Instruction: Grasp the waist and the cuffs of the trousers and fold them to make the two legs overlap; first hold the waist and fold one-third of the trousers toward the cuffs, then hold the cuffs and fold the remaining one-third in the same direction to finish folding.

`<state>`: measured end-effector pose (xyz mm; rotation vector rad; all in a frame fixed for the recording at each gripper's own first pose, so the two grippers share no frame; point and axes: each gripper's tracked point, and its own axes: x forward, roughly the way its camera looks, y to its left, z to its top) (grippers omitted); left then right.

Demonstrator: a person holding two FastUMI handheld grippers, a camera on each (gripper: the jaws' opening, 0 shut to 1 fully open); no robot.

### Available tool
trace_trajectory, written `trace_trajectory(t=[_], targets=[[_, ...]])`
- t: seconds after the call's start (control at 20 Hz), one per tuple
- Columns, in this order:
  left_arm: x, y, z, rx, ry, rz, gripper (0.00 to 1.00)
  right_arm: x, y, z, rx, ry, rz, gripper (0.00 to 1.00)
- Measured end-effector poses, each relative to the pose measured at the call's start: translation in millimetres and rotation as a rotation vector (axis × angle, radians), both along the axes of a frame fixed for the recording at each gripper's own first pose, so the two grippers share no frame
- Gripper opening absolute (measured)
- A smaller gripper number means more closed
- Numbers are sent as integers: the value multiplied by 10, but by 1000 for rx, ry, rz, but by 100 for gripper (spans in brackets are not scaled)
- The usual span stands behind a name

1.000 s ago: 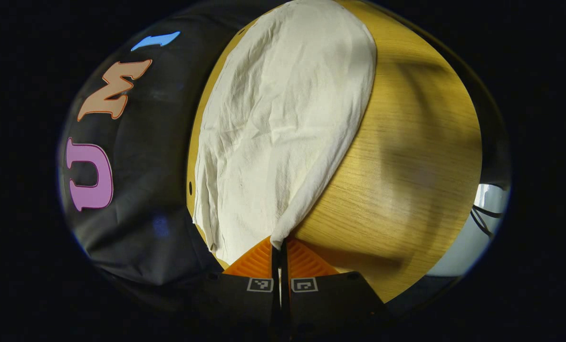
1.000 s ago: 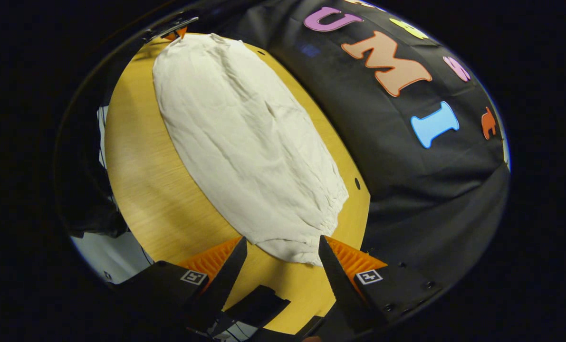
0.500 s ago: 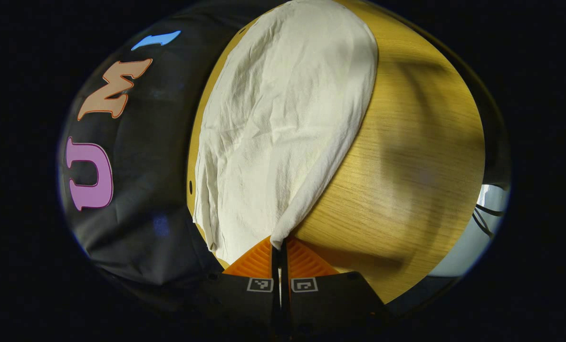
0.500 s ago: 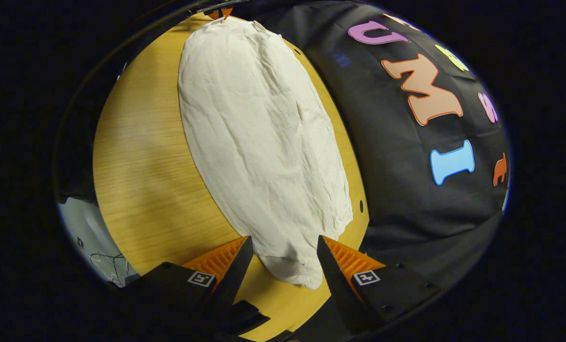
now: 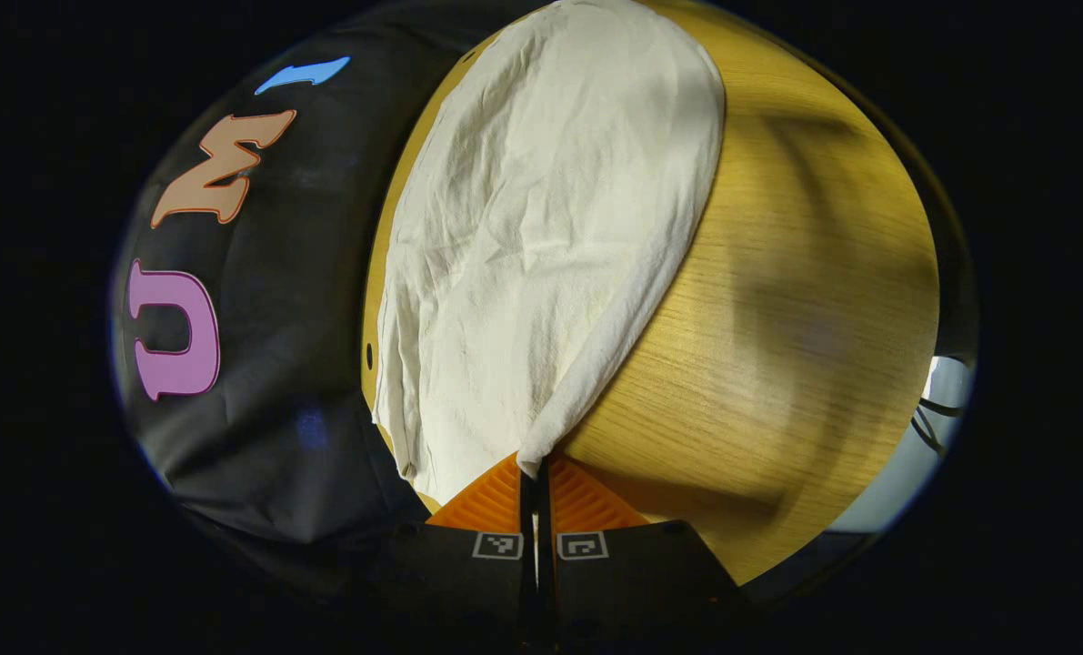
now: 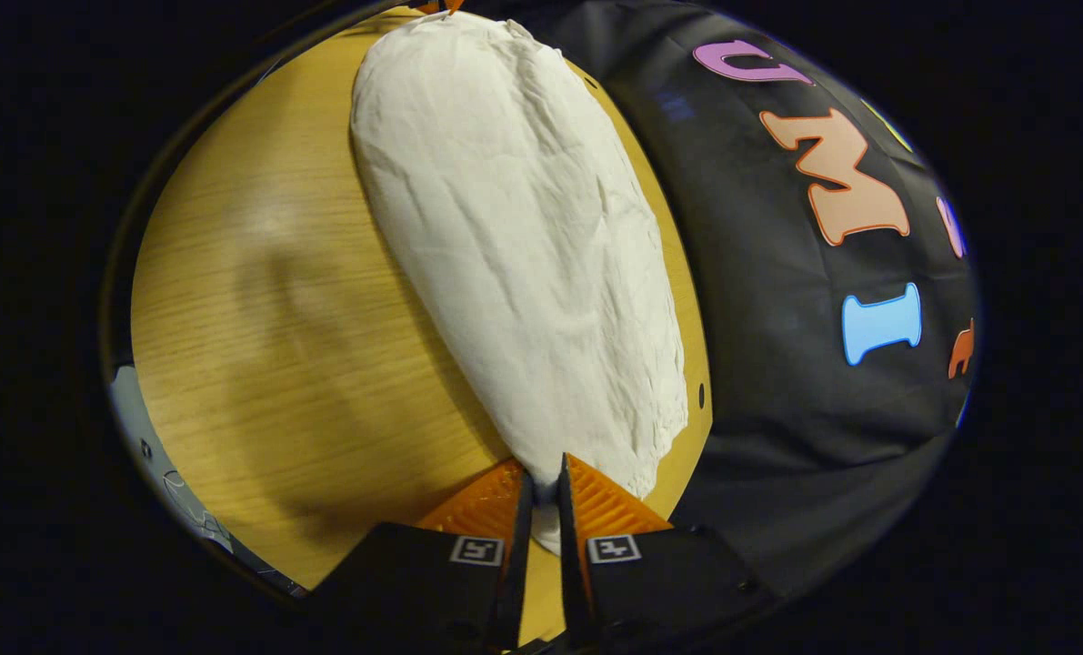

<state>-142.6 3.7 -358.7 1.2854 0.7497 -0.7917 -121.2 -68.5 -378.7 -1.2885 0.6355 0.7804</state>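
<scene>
Cream cotton trousers (image 5: 541,227) spread flat along wooden table (image 5: 777,318), lying close to its far edge beside black cloth wall (image 5: 277,364). Left gripper (image 5: 534,468) clenched on one end of trousers, fabric corner pinched between both fingers; same gripper seen far off at top of right gripper view. Right gripper (image 6: 541,487) clamped on opposite end, cloth caught between nearly closed fingers. Which end is waist, which cuffs: cannot tell for sure, though gathered edge near right gripper hints at waist. Long axis running straight from one gripper to the other, parallel to table edge. Likely step: folding legs to overlap. Best done by lifting both ends together, keeping cloth taut between grippers, sweeping sideways evenly so edges align without bunching.
</scene>
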Motion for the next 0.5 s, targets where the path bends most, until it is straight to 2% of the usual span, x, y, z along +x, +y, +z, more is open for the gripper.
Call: trace_trajectory(t=[0.1, 0.2, 0.3, 0.45, 0.5], targets=[[3, -4, 4, -5, -5, 2, 0, 23, -21, 11, 15, 4, -45, 11], [23, 10, -1, -9, -1, 15, 0, 46, -28, 6, 42, 28, -97, 13], [40, 47, 26, -19, 2, 65, 0, 125, -24, 109, 51, -8, -103, 13], [200, 70, 222, -33, -43, 97, 0, 267, -13, 279, 80, -56, -120, 11], [270, 65, 292, -37, -58, 108, 0, 323, -13, 371, 95, -75, -133, 16]])
